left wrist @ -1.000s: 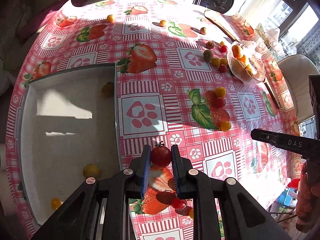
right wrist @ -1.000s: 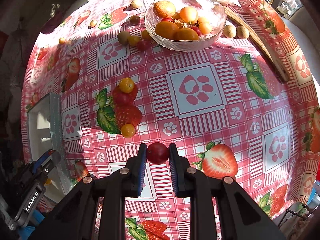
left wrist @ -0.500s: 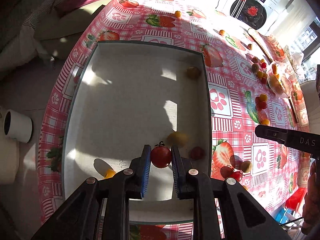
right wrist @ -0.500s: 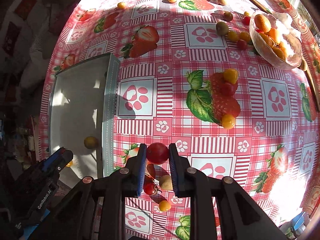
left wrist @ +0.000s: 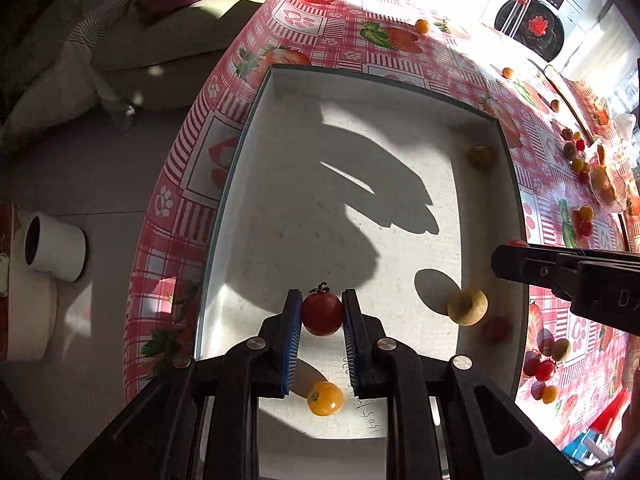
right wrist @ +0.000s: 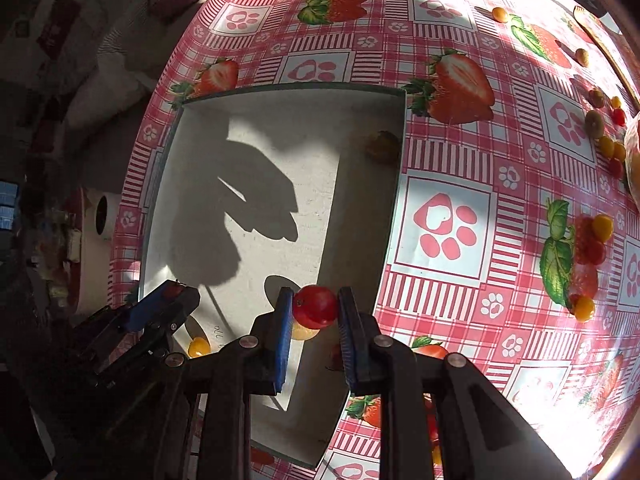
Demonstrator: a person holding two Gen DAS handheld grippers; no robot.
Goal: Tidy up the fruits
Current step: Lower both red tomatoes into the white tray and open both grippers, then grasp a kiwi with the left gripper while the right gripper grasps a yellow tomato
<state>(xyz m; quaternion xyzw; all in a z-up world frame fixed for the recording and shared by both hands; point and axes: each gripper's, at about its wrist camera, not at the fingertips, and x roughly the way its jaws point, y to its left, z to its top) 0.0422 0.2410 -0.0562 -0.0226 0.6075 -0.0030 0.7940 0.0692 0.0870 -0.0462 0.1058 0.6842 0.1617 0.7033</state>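
Note:
My left gripper [left wrist: 321, 312] is shut on a red cherry tomato with a stem [left wrist: 322, 314], held over the white tray [left wrist: 280, 208]. In the tray lie a yellow cherry tomato [left wrist: 325, 398], a pale round fruit [left wrist: 467, 306], a red fruit in shadow [left wrist: 497, 329] and a dull fruit at the far corner [left wrist: 480, 157]. My right gripper [right wrist: 314, 307] is shut on a second red tomato [right wrist: 315, 306], above the tray's right part near its rim [right wrist: 396, 184]. The right gripper shows at the right edge of the left wrist view [left wrist: 560, 270]; the left one [right wrist: 160, 316] shows low left in the right wrist view.
The tray sits on a round table with a red strawberry-and-paw tablecloth [right wrist: 444, 220]. Loose tomatoes [right wrist: 592, 236] and small fruits lie to the right, with a glass bowl of fruit [left wrist: 606, 184] further off. A white cup [left wrist: 54, 246] stands on the floor left of the table.
Both grippers have swept left from the tablecloth to above the tray, each still clamped on its red tomato. The fruit bowl has slid to the right edge of view.

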